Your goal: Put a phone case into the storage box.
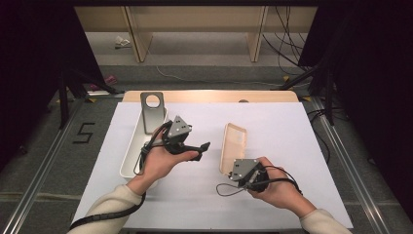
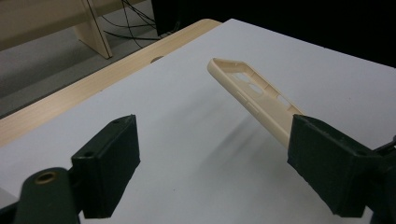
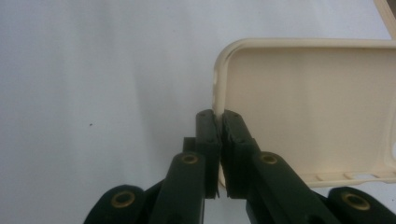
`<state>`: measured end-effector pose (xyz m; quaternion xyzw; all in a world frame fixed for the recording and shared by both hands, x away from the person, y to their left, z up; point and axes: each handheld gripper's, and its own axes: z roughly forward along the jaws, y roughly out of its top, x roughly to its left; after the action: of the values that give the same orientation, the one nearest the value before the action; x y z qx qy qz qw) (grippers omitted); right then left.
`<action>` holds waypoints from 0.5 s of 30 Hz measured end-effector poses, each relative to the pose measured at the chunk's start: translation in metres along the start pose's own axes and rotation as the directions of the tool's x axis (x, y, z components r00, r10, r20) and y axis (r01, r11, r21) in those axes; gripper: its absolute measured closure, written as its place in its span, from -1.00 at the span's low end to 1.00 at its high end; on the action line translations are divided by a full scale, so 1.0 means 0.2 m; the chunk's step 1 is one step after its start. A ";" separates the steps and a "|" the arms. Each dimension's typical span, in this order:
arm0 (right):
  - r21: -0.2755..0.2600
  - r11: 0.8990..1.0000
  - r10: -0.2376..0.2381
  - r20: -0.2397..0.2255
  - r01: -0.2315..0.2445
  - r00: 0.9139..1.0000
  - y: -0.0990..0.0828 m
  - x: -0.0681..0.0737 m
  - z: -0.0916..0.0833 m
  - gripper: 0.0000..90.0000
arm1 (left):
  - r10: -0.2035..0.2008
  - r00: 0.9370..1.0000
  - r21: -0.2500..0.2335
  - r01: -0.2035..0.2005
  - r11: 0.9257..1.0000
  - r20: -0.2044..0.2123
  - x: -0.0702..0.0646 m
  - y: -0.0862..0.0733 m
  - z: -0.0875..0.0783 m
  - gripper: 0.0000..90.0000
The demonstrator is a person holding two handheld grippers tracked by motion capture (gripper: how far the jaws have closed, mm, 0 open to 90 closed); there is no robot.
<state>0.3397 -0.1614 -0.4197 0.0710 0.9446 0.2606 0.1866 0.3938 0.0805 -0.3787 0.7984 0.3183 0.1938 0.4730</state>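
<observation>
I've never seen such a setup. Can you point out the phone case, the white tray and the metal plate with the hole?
phone case [image 1: 234, 146]: high view, its inner face.
white tray [image 1: 130, 155]: high view, its left wall.
metal plate [image 1: 151, 117]: high view, below its hole.

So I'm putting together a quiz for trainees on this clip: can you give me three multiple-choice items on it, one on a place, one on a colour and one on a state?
1. Where does the grey metal bracket stand?
A. In the white tray
B. On the bare table beside the right hand
C. On the floor

2. What colour is the phone case?
A. Black
B. Cream
C. Red

3. How do the two grippers stand?
A. Both open
B. Left shut, right open
C. Left open, right shut on the phone case

Answers:
1 A: the high view shows the bracket upright at the far end of the white tray.
2 B: the case is cream in all three views.
3 C: the left gripper has wide jaws with nothing between them, while the right gripper pinches the case's edge.
</observation>
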 end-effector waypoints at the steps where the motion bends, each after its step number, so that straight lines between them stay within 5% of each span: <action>1: -0.003 1.000 -0.002 0.000 0.002 1.000 0.00 0.00 0.00 0.93 | -0.001 1.000 0.004 0.001 1.000 -0.001 0.00 0.01 0.01 -0.63; 15: -0.013 1.000 -0.011 0.011 0.011 1.000 0.02 0.01 -0.01 0.93 | -0.028 1.000 0.074 0.028 0.997 0.002 -0.03 0.11 0.15 -0.58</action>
<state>0.3378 -0.1581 -0.4172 0.0659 0.9421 0.2654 0.1939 0.4151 0.0486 -0.3741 0.8111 0.3356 0.1739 0.4465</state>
